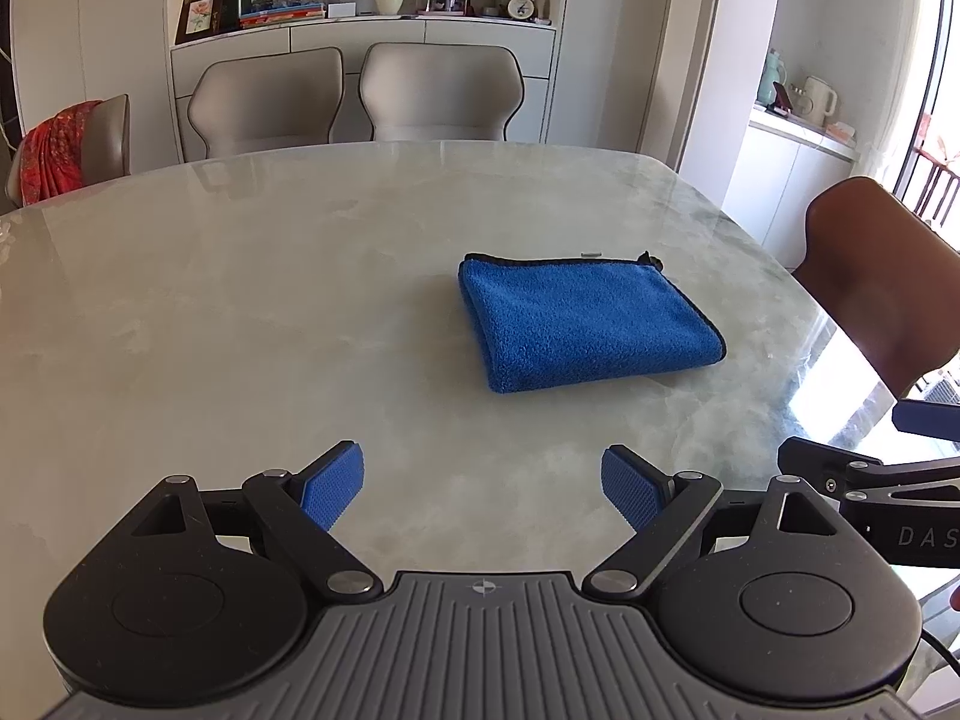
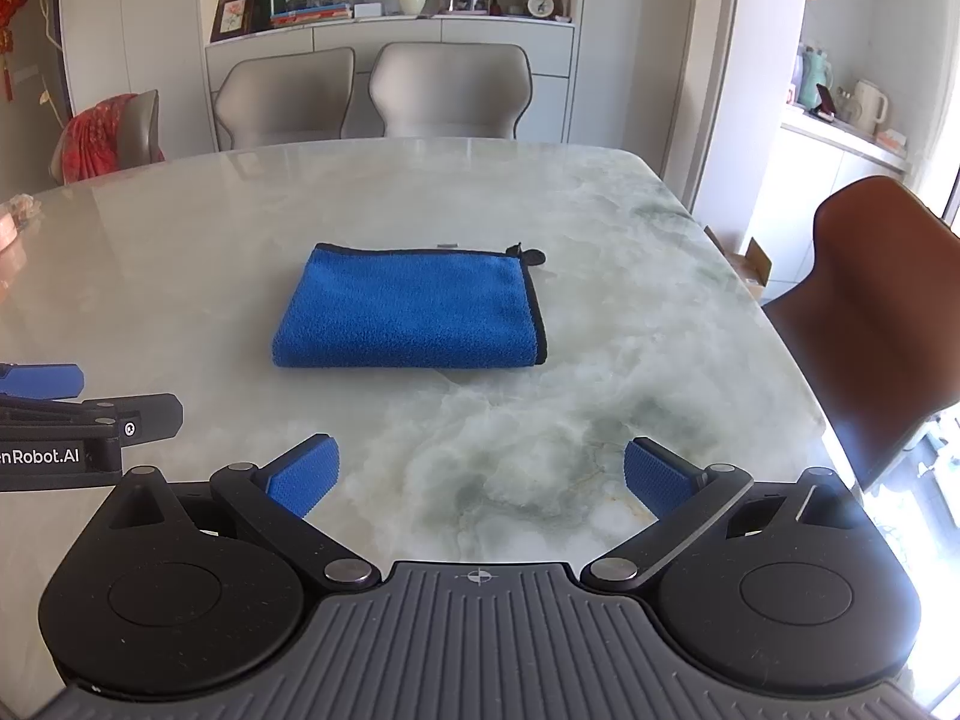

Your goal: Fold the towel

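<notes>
A blue towel with a black hem (image 1: 585,324) lies folded into a small thick rectangle on the marble table (image 1: 240,300). It also shows in the right wrist view (image 2: 414,309), with its fold toward me. My left gripper (image 1: 483,489) is open and empty, held above the table nearer me and to the left of the towel. My right gripper (image 2: 480,480) is open and empty, held above the table in front of the towel. Each gripper shows at the edge of the other's view.
Two grey chairs (image 2: 378,93) stand at the table's far side and a brown chair (image 2: 882,324) at its right. A chair with a red cloth (image 2: 102,132) stands at the far left. A sideboard with a vase and frames (image 2: 390,18) is behind.
</notes>
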`<state>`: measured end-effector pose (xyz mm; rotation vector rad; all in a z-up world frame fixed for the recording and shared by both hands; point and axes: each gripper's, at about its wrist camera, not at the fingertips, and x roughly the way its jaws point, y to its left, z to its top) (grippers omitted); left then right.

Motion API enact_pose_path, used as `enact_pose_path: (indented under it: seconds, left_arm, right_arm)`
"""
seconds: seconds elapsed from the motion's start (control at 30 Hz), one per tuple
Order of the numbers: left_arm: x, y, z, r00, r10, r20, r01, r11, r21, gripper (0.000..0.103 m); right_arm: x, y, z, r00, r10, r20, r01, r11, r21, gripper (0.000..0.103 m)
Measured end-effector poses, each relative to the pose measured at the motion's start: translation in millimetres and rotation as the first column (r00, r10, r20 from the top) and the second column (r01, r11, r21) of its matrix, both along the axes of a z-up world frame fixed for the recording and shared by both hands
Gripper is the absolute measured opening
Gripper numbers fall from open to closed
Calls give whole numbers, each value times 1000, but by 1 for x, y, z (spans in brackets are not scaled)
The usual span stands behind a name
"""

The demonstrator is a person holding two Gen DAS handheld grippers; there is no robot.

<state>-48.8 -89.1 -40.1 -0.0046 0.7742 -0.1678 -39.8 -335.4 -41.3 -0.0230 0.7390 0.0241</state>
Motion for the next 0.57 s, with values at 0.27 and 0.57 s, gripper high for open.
enact_pose_path:
  seconds: [0.27,0.57]
  left_arm:
    - [-1,1,-1,1000,4,-4,-4,1000,-2,90]
    - [-2,-2,0,1000,9,-1,-9,1000,8,92]
  right_arm:
    - [0,0,0,1000,0,-2,0,1000,-1,102]
    - [2,-1,-1,1000,-1,-7,1,1000,3,102]
